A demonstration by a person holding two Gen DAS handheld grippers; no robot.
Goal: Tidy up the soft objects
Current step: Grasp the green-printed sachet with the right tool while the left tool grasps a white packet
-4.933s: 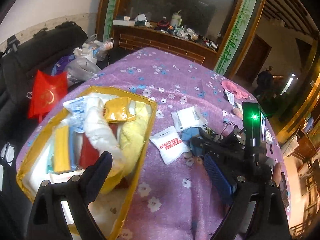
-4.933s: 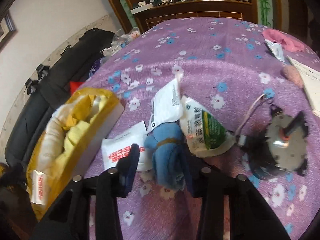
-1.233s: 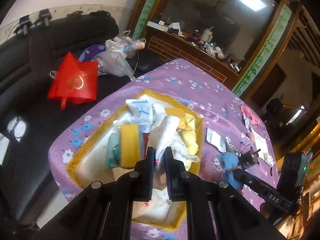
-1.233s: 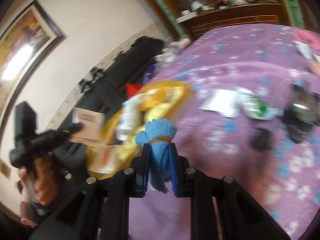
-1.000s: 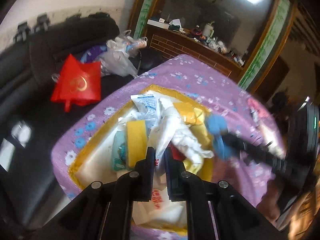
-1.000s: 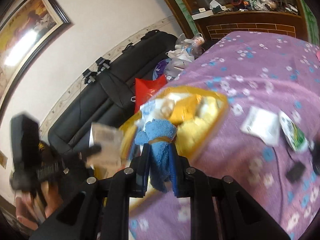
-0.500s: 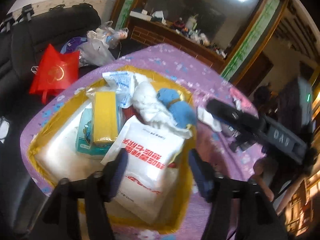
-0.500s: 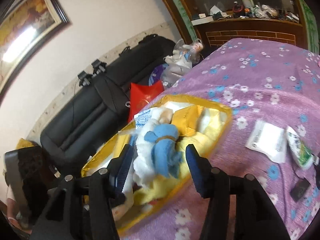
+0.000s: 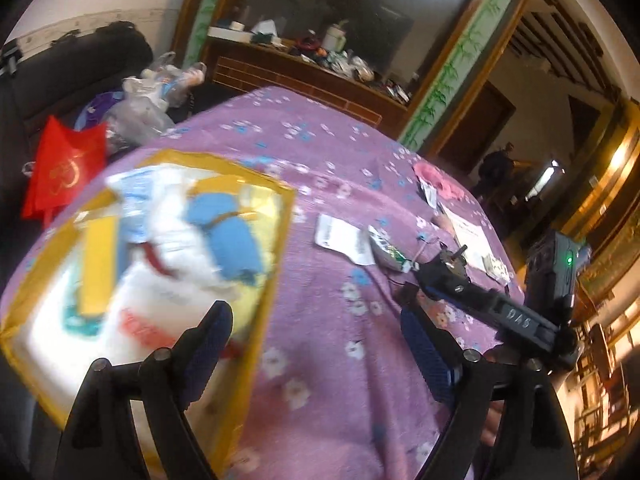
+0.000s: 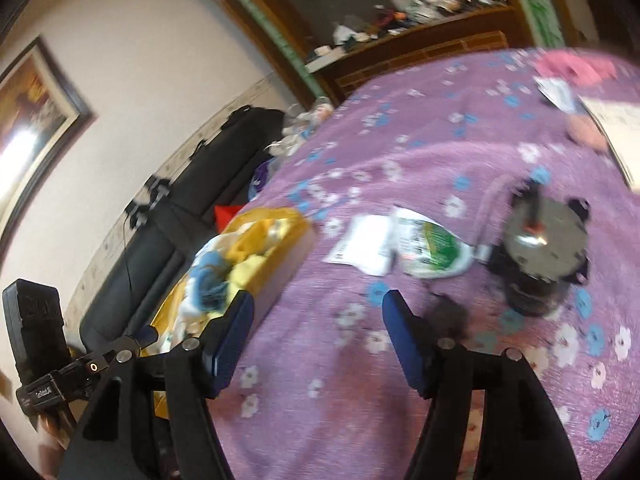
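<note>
Both tools, left (image 9: 316,344) and right (image 10: 318,330), now spread, blue towel (image 9: 224,232) dropped in box (image 9: 276,264).

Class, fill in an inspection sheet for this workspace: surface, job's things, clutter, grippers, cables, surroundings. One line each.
Surface: purple flowered cloth covers the table.
Job's things: yellow box at the table's edge, packed with soft goods; blue towel lies on top; white packet and green-white packet lie on the cloth outside it.
Clutter: round black device, papers, pink cloth.
Grippers: left gripper open, empty, beside the box; right gripper open, empty, over the cloth.
Cables: a thin wire at the device.
Surroundings: black sofa, red bag, cluttered wooden shelf, framed picture.
</note>
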